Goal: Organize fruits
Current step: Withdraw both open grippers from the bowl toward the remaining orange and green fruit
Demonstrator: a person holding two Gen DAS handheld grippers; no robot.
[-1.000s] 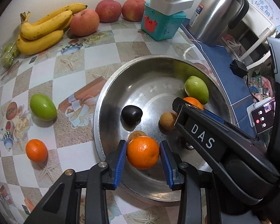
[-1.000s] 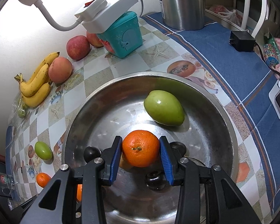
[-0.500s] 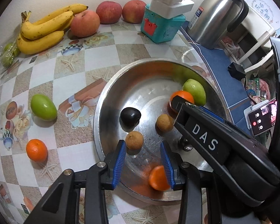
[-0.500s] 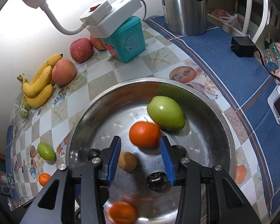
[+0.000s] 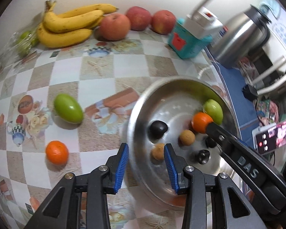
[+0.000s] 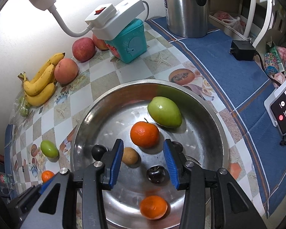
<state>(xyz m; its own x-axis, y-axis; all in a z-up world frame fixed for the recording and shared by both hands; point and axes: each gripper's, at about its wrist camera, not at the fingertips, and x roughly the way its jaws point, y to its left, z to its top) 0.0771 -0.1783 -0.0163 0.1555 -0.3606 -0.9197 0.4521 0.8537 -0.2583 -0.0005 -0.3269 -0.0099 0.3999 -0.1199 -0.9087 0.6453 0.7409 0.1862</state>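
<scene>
Fruit count: steel bowl and table

My left gripper (image 5: 145, 164): jaws apart, nothing between the blue pads; it hangs over the near left rim of the steel bowl (image 5: 131, 126). My right gripper (image 6: 143, 164): jaws apart, nothing gripped, poised above the bowl's middle.

In the bowl, right wrist view:
- one green mango (image 6: 164, 112) at the far right side
- one orange (image 6: 145, 134) just beside the mango, toward the centre
- a second orange (image 6: 153, 207) at the near rim, well apart from the first
- one small brown fruit (image 6: 130, 155) next to my right gripper's left pad
- one dark plum-like fruit (image 6: 156, 174) near the right pad
- one dark round fruit (image 6: 99, 151) at the left side, partly behind the gripper

On the chequered tablecloth (image 5: 97, 70), left wrist view:
- one green mango outside the bowl (image 5: 68, 108), left of it
- one loose orange (image 5: 57, 152) nearer to me than that mango
- banana bunch (image 5: 66, 24) against the wall
- three reddish apples (image 5: 115, 26) in a row beside the bananas
- teal box (image 5: 186, 43) with a white power strip (image 6: 114, 22) lying on top
- steel kettle (image 5: 240, 40) on the blue cloth at the far right
- phone (image 6: 282, 112) propped at the right edge, screen lit
</scene>
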